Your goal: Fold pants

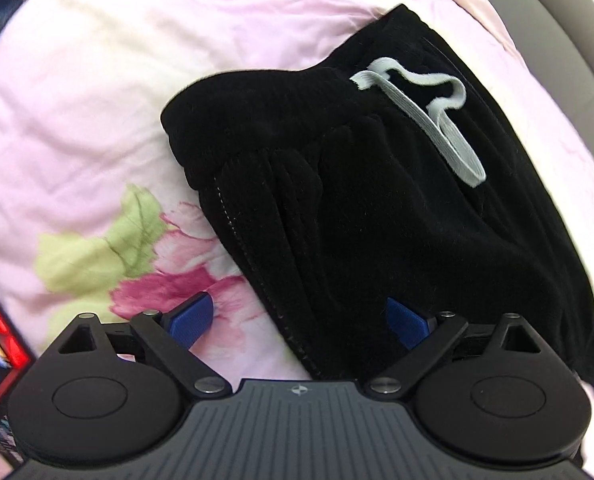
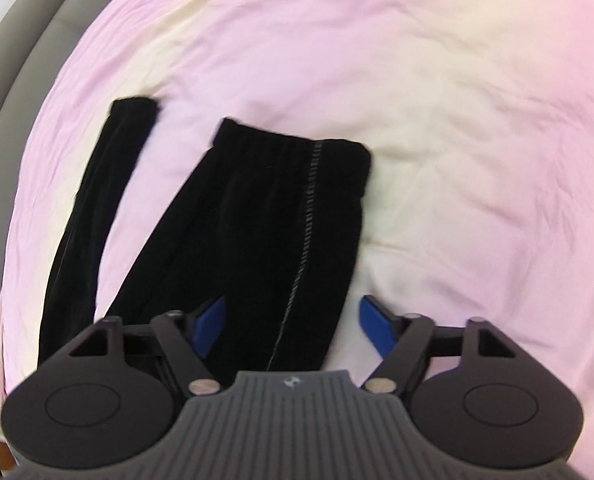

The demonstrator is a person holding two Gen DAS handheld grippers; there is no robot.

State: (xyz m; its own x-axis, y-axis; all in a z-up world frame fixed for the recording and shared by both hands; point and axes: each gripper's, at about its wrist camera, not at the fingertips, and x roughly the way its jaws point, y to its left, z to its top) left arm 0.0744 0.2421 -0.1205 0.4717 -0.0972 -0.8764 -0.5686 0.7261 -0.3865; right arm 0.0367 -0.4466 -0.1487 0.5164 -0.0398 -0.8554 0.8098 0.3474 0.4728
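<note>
Left wrist view, left side first: pink bedsheet (image 1: 97, 80) with a printed flower (image 1: 169, 276) under the left gripper (image 1: 301, 316); jaws spread wide, nothing between the blue pads (image 1: 193, 312), which straddle the seamed side edge of the black pants (image 1: 357, 208). Pants lie on the sheet; waistband end sits up and left of centre in this view, white drawstring (image 1: 429, 108) looped loose on top toward the right. Right wrist view: grey padded bed edge (image 2: 17, 60) at far left, then one narrow leg (image 2: 93, 208) of the pants, a strip of sheet, then the wider leg (image 2: 269, 216) with a grey stitched seam running along its length. Right gripper (image 2: 293, 320) also wide open and empty, left pad over the wide leg, right pad over bare sheet. Both legs run away from this camera, cuffs at the far end, fanning slightly apart; long axis therefore roughly along the gripper's forward direction, waist out of this view. Judgement: legs not yet stacked, so the step in hand looks like a grasp before folding one leg onto the other. To do it well: close each gripper on the same outer edge, pinch all fabric layers, lift low, keep the drawstring from trailing out. Some motion blur; layer count at the waist unclear.
</note>
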